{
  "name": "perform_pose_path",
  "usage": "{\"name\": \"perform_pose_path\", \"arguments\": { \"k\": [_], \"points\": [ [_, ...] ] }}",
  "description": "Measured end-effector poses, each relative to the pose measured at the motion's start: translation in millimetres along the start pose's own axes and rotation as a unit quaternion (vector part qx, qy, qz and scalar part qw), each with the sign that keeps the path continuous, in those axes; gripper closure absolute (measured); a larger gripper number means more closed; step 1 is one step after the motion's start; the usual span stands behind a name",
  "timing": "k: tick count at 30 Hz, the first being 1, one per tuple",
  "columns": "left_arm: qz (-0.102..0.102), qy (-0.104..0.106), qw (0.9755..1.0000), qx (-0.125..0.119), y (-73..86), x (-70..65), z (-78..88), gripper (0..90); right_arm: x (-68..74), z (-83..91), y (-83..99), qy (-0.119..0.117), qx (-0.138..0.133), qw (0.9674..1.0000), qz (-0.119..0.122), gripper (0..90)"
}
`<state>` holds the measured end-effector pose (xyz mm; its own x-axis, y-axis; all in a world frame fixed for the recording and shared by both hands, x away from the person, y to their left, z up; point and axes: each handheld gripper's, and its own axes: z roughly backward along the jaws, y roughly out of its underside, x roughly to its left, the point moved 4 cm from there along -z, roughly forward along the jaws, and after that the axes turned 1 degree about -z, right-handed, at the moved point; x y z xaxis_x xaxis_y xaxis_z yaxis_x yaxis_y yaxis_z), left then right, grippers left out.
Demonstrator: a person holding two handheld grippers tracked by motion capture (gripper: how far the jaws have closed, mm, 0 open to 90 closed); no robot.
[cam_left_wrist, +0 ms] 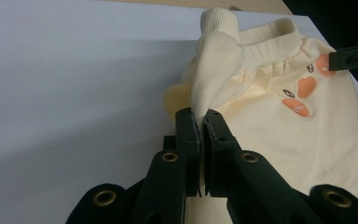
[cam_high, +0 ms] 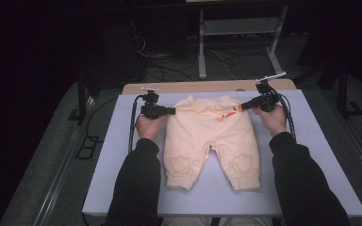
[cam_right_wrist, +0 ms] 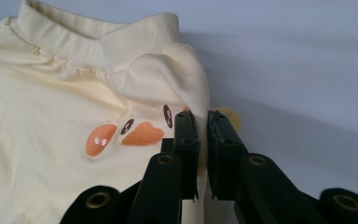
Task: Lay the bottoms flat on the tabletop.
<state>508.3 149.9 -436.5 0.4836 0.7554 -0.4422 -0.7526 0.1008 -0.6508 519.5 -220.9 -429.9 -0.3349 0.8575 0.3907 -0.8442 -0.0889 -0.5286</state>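
A pair of small cream trousers lies flat on the white table, waistband at the far side, legs toward me, a heart patch on each knee. My left gripper is shut on the waistband's left corner, which is pulled up into a peak. My right gripper is shut on the right corner, beside orange embroidered shapes. Cloth is pinched between both pairs of pads. In the left gripper view the right gripper's tip shows at the far corner.
A wooden strip runs along the table's far edge. Beyond it stand a metal frame and cables on a dark floor. Bare white table lies left and right of the trousers. The person's dark sleeves reach in from the near edge.
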Motion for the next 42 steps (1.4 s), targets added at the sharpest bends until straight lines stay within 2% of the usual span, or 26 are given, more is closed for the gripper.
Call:
{"name": "perform_pose_path", "arguments": {
  "k": [3, 6, 8, 12, 16, 18, 20, 23, 24, 26, 27, 29, 31, 32, 35, 38, 40, 42],
  "points": [
    [0.002, -0.001, 1.0000, -0.004, -1.8, 0.9, -0.7, 85.0, 3.7, -0.9, -7.9, 0.008, -0.001, 1.0000, 0.005, 81.6],
    [0.020, -0.005, 0.9997, -0.011, -4.5, 2.2, -0.7, 85.0, 7.3, -2.5, -14.2, 0.021, -0.006, 0.9997, 0.009, 81.6],
    [0.023, -0.004, 0.9996, -0.017, -8.5, 1.6, -0.3, 85.0, 8.7, -3.8, -17.3, 0.026, -0.011, 0.9996, 0.005, 81.6],
    [0.007, -0.012, 0.9998, -0.012, -14.5, -0.2, -1.1, 84.9, 9.1, -3.0, -22.4, 0.034, -0.016, 0.9993, 0.004, 81.4],
    [0.012, -0.014, 0.9998, -0.012, -13.8, 2.2, -4.8, 84.8, 9.4, -4.7, -24.2, 0.042, -0.017, 0.9988, 0.016, 81.3],
    [0.009, -0.022, 0.9997, -0.008, -12.5, 2.5, -8.0, 84.6, 9.4, -6.2, -23.9, 0.045, -0.020, 0.9987, 0.015, 81.3],
    [0.009, -0.021, 0.9997, -0.009, -12.0, 1.5, -10.3, 84.4, 8.6, -7.3, -23.9, 0.051, -0.020, 0.9984, 0.013, 81.2],
    [0.001, -0.034, 0.9994, -0.003, -10.9, 1.0, -12.2, 83.3, 7.4, -10.0, -22.9, 0.057, -0.017, 0.9980, 0.021, 80.3],
    [-0.003, -0.034, 0.9994, -0.001, -10.0, 0.4, -13.2, 81.4, 7.7, -11.7, -21.7, 0.063, -0.013, 0.9977, 0.024, 79.4],
    [-0.014, -0.016, 0.9997, 0.008, -6.4, -2.4, -16.2, 79.5, 8.9, -15.3, -18.3, 0.072, -0.005, 0.9968, 0.032, 76.5],
    [-0.024, -0.017, 0.9995, 0.014, -3.8, -4.2, -17.8, 77.6, 9.4, -16.3, -16.5, 0.078, -0.006, 0.9961, 0.039, 72.2],
    [-0.041, -0.032, 0.9985, 0.017, 1.6, -7.0, -20.1, 65.7, 10.0, -17.1, -12.5, 0.081, -0.009, 0.9954, 0.050, 68.1],
    [-0.056, -0.048, 0.9972, 0.006, 5.9, -9.5, -20.1, 54.3, 8.6, -17.3, -8.1, 0.077, -0.008, 0.9958, 0.049, 64.1],
    [-0.059, -0.048, 0.9971, 0.005, 7.4, -10.2, -19.5, 49.6, 7.5, -16.8, -6.0, 0.081, -0.008, 0.9954, 0.051, 60.9],
    [-0.056, -0.041, 0.9976, -0.007, 8.2, -11.7, -15.8, 36.6, 7.0, -13.0, -0.3, 0.075, -0.019, 0.9957, 0.052, 50.9],
    [-0.057, -0.048, 0.9971, -0.016, 6.3, -12.8, -11.4, 22.0, 8.3, -7.8, 4.3, 0.060, -0.025, 0.9963, 0.057, 38.4],
    [-0.057, -0.052, 0.9968, -0.020, 4.9, -13.5, -9.1, 12.2, 9.0, -3.9, 6.5, 0.065, -0.031, 0.9954, 0.064, 29.1],
    [-0.055, -0.054, 0.9969, -0.020, 4.2, -13.8, -7.0, 3.4, 8.9, -0.5, 7.9, 0.058, -0.037, 0.9957, 0.062, 18.6]
  ]
}}
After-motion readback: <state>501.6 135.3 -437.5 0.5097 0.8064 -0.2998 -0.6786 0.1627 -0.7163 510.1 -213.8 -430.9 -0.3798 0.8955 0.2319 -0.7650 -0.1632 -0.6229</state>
